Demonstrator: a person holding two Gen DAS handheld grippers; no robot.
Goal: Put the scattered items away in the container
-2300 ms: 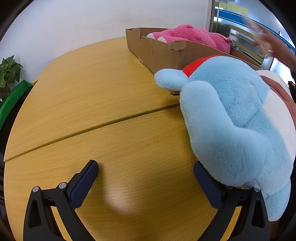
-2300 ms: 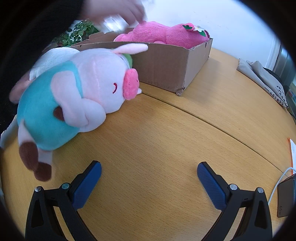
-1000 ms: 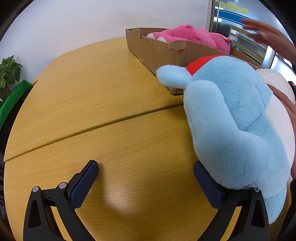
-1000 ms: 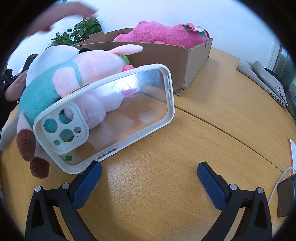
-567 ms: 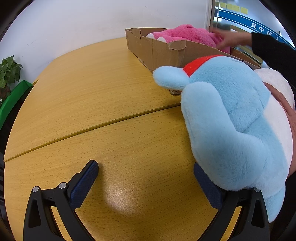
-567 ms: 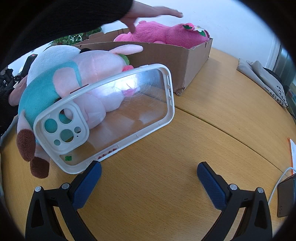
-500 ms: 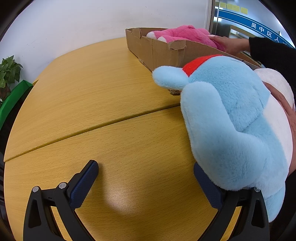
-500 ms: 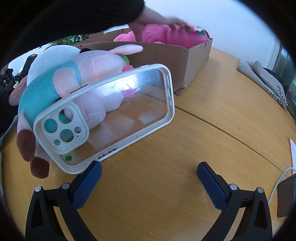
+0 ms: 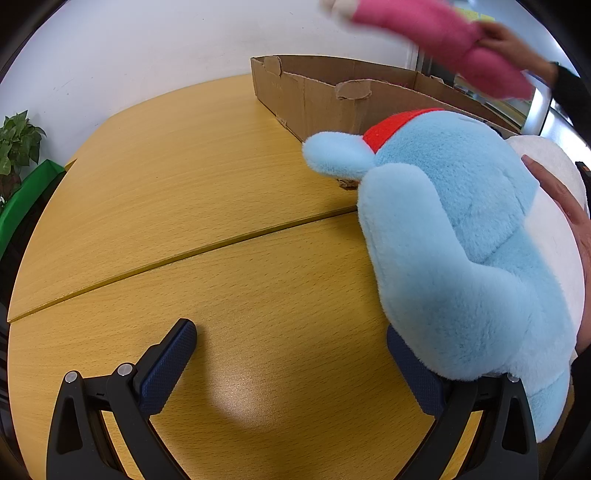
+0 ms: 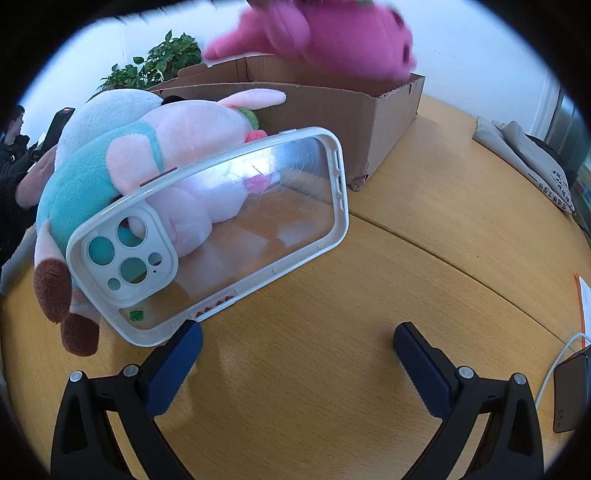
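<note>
Since half a second ago the pink plush toy (image 9: 443,33) has come up out of the cardboard box (image 9: 332,99) — a bare hand (image 9: 506,37) holds it in the air above the rim, blurred with motion. Nothing else has shifted.

Left gripper (image 9: 291,354): jaws wide apart, holding nothing, low over the wooden table (image 9: 184,184). Its right finger is tucked under the blue plush toy (image 9: 461,240), which lies on the table just in front of the box, with a second hand (image 9: 565,206) resting against its white belly.

Right gripper (image 10: 297,350): likewise wide open and empty. A clear phone case (image 10: 221,229) stands tilted, leaning on the pig plush toy (image 10: 147,166); its lower corner is just beside the left finger. The pig lies against the front wall of the box.

Risks, as I judge them — the hands are moving in the same space, so either gripper could collide with them. A nudge from the right gripper's left finger would likely tip the case flat. Closing on soft plush may catch only fur and slip.

Box contents: from the left view the inside looks empty, though its floor is mostly hidden.
</note>
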